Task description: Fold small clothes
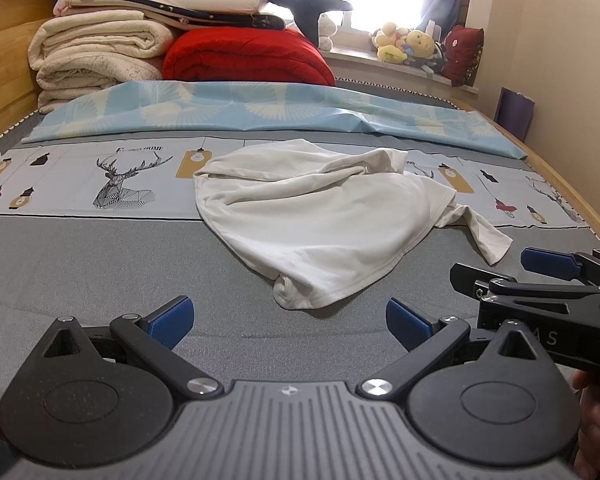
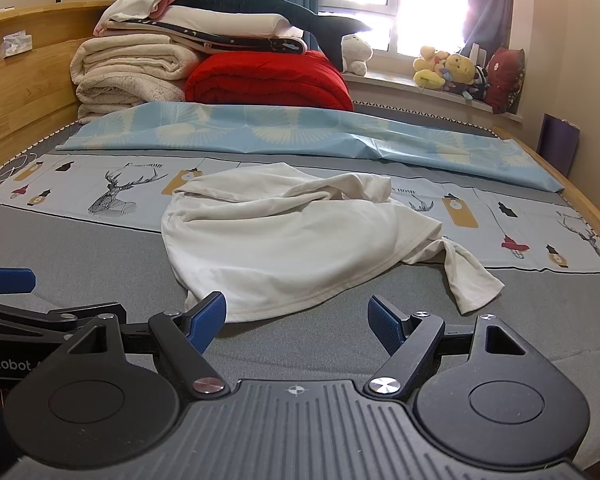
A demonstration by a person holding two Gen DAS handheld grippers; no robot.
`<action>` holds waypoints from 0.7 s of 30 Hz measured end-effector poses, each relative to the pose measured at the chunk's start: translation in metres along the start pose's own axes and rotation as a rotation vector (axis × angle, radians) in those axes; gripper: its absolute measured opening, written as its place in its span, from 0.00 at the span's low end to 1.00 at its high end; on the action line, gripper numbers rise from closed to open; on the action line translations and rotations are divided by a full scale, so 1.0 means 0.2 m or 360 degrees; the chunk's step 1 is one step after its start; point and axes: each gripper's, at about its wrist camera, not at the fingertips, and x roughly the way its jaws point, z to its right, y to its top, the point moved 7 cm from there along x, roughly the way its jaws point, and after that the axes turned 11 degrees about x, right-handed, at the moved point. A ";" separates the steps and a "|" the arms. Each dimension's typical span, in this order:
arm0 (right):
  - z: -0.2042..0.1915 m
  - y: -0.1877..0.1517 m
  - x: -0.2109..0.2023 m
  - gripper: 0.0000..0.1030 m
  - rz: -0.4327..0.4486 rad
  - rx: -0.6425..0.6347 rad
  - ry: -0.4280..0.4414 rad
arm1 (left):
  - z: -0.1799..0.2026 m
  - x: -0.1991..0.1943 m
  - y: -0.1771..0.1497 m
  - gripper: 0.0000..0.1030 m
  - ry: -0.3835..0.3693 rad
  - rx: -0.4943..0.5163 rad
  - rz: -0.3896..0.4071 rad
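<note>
A crumpled white garment [image 1: 320,216] lies near the middle of a bed [image 1: 100,272] in the left wrist view, partly on the grey mattress cover and partly on a printed sheet [image 1: 112,180] with a deer motif. The left gripper [image 1: 290,320] hovers over the bed's near edge, its blue-padded fingers [image 1: 172,318] spread wide with nothing between them, just short of the garment's nearest fold. The right gripper [image 1: 540,276] juts in from the right edge of the bed; whether its fingers stand apart cannot be told from here. At the far end, folded cream blankets [image 1: 96,56] and a red quilt [image 1: 244,60] are stacked by the wooden headboard [image 1: 8,48], with stuffed toys [image 1: 408,46] on the windowsill.

From the right wrist view, the same garment [image 2: 292,240] sprawls across the bed's centre [image 2: 80,248], one sleeve trailing toward the right edge. The right gripper [image 2: 296,320] hangs spread wide and empty at the near edge, its left pad close to the garment's hem. A blue pad of the left gripper [image 2: 6,280] shows at the left. A pale blue patterned cloth [image 2: 300,128] stretches across the bed beyond the garment.
</note>
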 end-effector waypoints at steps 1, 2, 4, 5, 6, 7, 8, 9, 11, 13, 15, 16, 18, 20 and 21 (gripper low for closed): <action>0.00 0.00 0.00 0.77 0.0000 0.0001 0.0001 | 0.00 0.00 0.00 0.99 0.0000 -0.0001 0.0000; 0.00 0.00 0.00 0.77 0.0000 0.0001 0.0002 | 0.00 0.00 0.00 0.99 0.0000 0.0001 0.0000; 0.00 0.00 0.00 0.77 -0.0001 0.0001 0.0001 | 0.00 0.00 0.00 0.99 0.0002 0.0001 -0.0001; 0.00 0.00 0.00 0.77 -0.0001 0.0000 0.0000 | 0.00 0.00 0.00 0.99 0.0003 0.0000 -0.0004; 0.00 0.00 0.00 0.77 -0.0001 0.0000 0.0000 | 0.00 0.01 -0.01 0.99 0.0004 0.0000 -0.0006; 0.00 0.01 0.00 0.77 0.0000 0.0001 0.0002 | 0.00 0.01 -0.01 0.99 0.0007 0.0001 -0.0011; 0.00 0.01 0.00 0.77 0.0002 -0.0001 0.0002 | 0.00 0.02 -0.02 0.99 0.0009 0.0005 -0.0016; 0.00 0.01 0.00 0.77 0.0010 -0.0004 0.0004 | 0.00 0.02 -0.02 0.99 0.0012 0.0009 -0.0019; 0.00 0.01 -0.01 0.77 0.0043 0.0002 -0.0002 | 0.00 0.01 -0.02 0.99 0.0024 0.0017 -0.0005; 0.03 0.02 -0.01 0.77 0.0076 0.0037 -0.0021 | -0.01 0.01 -0.03 0.99 0.0050 0.0029 0.0015; 0.08 0.07 -0.03 0.75 0.0137 0.0106 -0.0049 | -0.02 0.01 -0.02 0.98 0.0066 0.0035 0.0017; 0.12 0.11 -0.03 0.75 0.0173 0.0141 -0.0058 | -0.02 0.01 -0.02 0.96 0.0067 0.0039 0.0015; 0.20 0.20 -0.03 0.72 0.0234 0.0187 -0.0091 | -0.01 0.02 -0.03 0.87 0.0069 0.0065 0.0006; 0.30 0.27 0.01 0.67 0.0248 0.0200 -0.0117 | 0.01 0.04 -0.03 0.72 0.0067 0.0098 -0.0013; 0.34 0.30 0.04 0.61 0.0251 0.0201 -0.0139 | 0.02 0.05 -0.03 0.63 0.0056 0.0108 -0.0026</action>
